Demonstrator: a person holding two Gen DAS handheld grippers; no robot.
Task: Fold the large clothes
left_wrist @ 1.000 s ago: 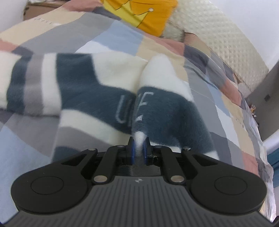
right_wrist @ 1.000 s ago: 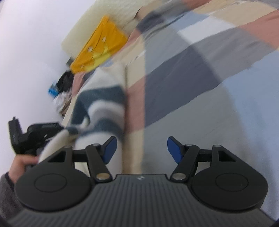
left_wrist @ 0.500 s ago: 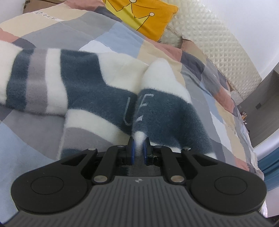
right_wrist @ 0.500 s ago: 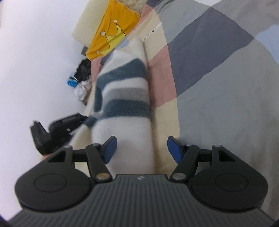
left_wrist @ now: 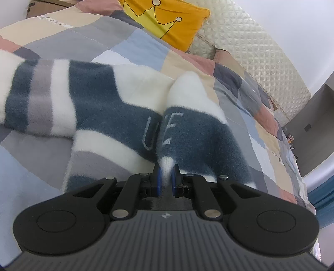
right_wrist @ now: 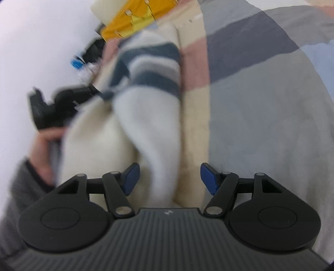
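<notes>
Left wrist view: a patchwork quilt of grey, blue, beige and pink blocks [left_wrist: 129, 41] covers the bed and serves as the landmark.
Garment: a fluffy fleece garment banded in dark teal, white and grey [left_wrist: 100, 108] lies bunched across the middle of the quilt.
Pillow: a yellow cushion printed with a crown outline [left_wrist: 167, 18] sits at the quilt's far end, beside a cream quilted headboard [left_wrist: 250, 48].
Left gripper [left_wrist: 166, 182]: jaws nearly closed, pinching a white ribbed edge of the garment just above the quilt.
Right gripper [right_wrist: 168, 178]: jaws stand apart and hold nothing; a white fold of the garment lies between them, unpressed. This view is blurred.
Doing it well: I judge the right gripper should close on that fold near its edge, then both lift evenly so the bands line up.
Writing: pale letters on the teal band read partly "U" and "E"; the crease hides the rest.
</notes>
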